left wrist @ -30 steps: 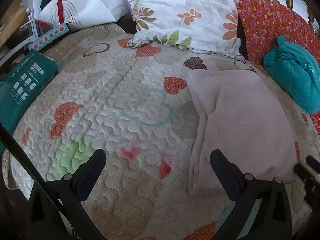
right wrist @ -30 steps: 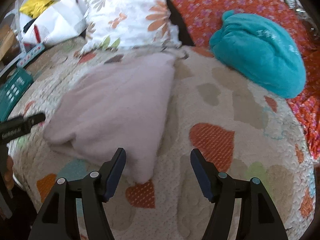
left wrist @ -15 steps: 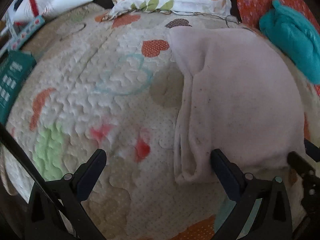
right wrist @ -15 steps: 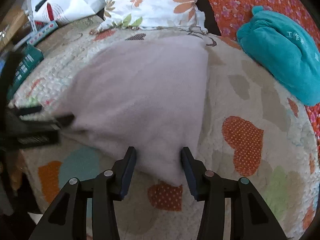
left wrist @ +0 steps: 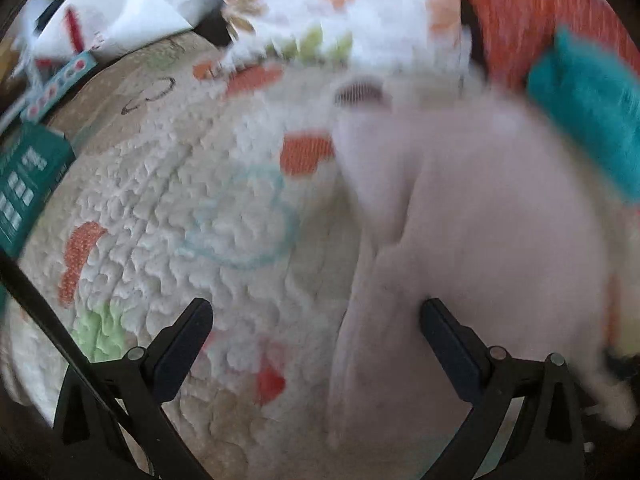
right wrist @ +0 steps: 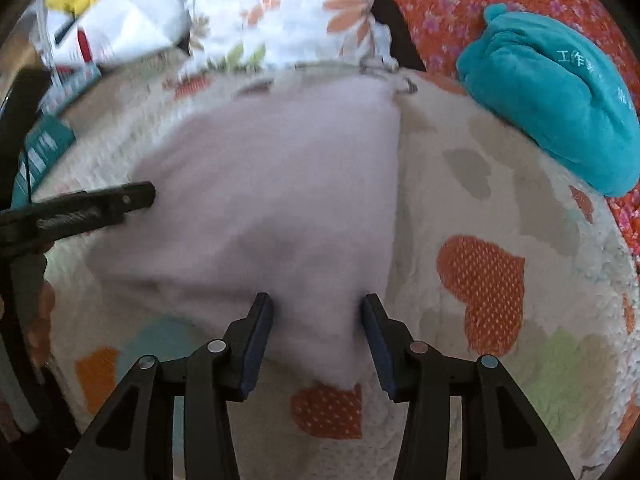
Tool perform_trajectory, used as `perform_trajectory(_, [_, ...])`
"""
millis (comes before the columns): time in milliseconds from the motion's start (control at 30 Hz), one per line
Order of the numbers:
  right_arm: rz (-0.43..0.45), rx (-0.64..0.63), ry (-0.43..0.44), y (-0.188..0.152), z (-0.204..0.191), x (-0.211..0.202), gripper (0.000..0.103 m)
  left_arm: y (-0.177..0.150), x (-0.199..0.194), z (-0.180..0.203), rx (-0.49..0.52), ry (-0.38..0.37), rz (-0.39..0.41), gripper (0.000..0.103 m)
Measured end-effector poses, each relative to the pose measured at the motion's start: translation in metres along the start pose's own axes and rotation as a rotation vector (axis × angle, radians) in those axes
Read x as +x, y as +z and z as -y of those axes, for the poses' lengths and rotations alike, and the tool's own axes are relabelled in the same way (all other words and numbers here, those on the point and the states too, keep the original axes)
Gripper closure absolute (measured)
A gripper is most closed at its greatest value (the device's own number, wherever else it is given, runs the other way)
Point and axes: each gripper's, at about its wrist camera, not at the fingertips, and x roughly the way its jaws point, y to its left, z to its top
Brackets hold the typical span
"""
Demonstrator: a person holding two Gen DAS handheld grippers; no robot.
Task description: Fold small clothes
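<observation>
A pale pink, soft fleece garment [right wrist: 272, 200] is lying flat on the bed's cream quilted cover with heart patches [right wrist: 480, 184], apparently already doubled over once, which is likely why it is sitting square and spread: so its near corners can be taken for another fold.

The right tongs [right wrist: 318, 340] are straddling the garment's near right corner. Their jaws have just been closing and then easing a little wider, with the pink cloth between them, and the blue pads seem to be touching the cloth at both sides, though a firm pinch is not clear. The left tongs [left wrist: 316, 344] are standing spread, one finger over bare quilt and the other over the garment's left folded edge, not yet gripping it. This looks like both corners being taken together, so the cloth can lift evenly.

Counting: one pink garment, two tongs, one teal plush bundle [right wrist: 552, 92] set aside against the orange flowered cushion [right wrist: 440, 4], one white floral pillow [right wrist: 288, 12], and one teal box [left wrist: 28, 188] at the bed's edge.
</observation>
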Motion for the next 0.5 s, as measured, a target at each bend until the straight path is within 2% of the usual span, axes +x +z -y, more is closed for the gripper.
perform_trajectory(133, [-0.030,0.036,0.039,-0.003,0.009,0.001,0.043,-0.007,-0.010,-0.009,-0.008,0.011,-0.006,0.000])
perform_trajectory(200, [-0.028,0.086,0.078,-0.005,0.018,-0.002,0.043,-0.011,-0.021,-0.023,-0.033,0.033,0.030,0.000])
perform_trajectory(367, [0.149,0.161,0.072,0.013,0.032,-0.035,0.043,-0.005,-0.039,-0.043,-0.111,-0.015,0.118,0.000])
perform_trajectory(500, [0.182,0.068,0.030,0.048,0.020,-0.022,0.043,0.026,-0.026,-0.016,-0.038,-0.023,0.177,0.000])
